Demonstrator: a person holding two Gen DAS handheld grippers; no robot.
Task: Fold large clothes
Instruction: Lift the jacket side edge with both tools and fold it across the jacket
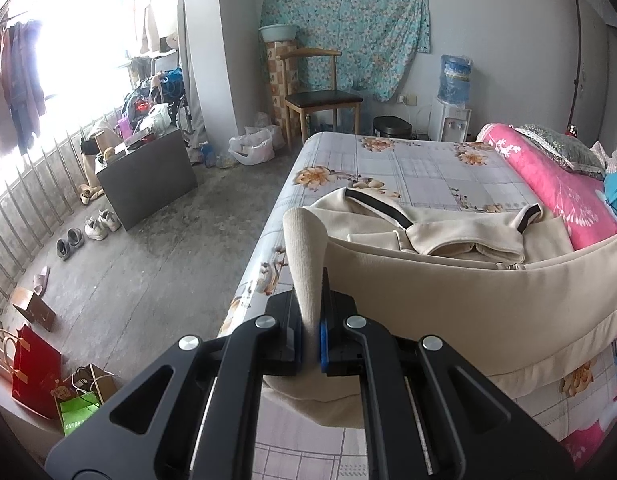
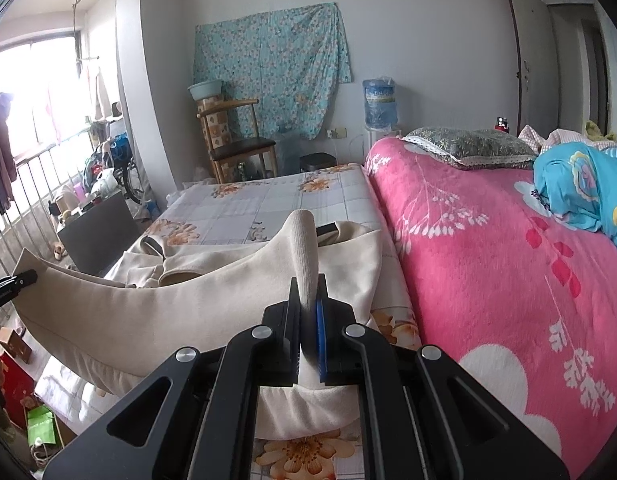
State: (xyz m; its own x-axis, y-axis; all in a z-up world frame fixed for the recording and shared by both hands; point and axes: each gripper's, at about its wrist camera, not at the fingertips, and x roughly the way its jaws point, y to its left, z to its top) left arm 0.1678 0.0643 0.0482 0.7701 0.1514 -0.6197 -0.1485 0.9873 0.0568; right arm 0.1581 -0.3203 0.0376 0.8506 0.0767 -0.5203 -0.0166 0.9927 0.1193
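You have the left gripper (image 1: 311, 322) and the right gripper (image 2: 308, 320) each closed tight on a ribbed hem corner of the cream jacket (image 1: 460, 240), lifted over the bed (image 1: 420, 160), so next carry both corners forward evenly toward the collar.

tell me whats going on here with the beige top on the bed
A person is folding a large beige garment on the bed, using a handheld tool in each hand. The left tool and the right tool are each clamped on the ribbed hem at opposite corners, holding that edge lifted and stretched between them. The collar end, with its black trim, lies flat on the floral sheet beside a pink blanket. The fold is not yet laid down.
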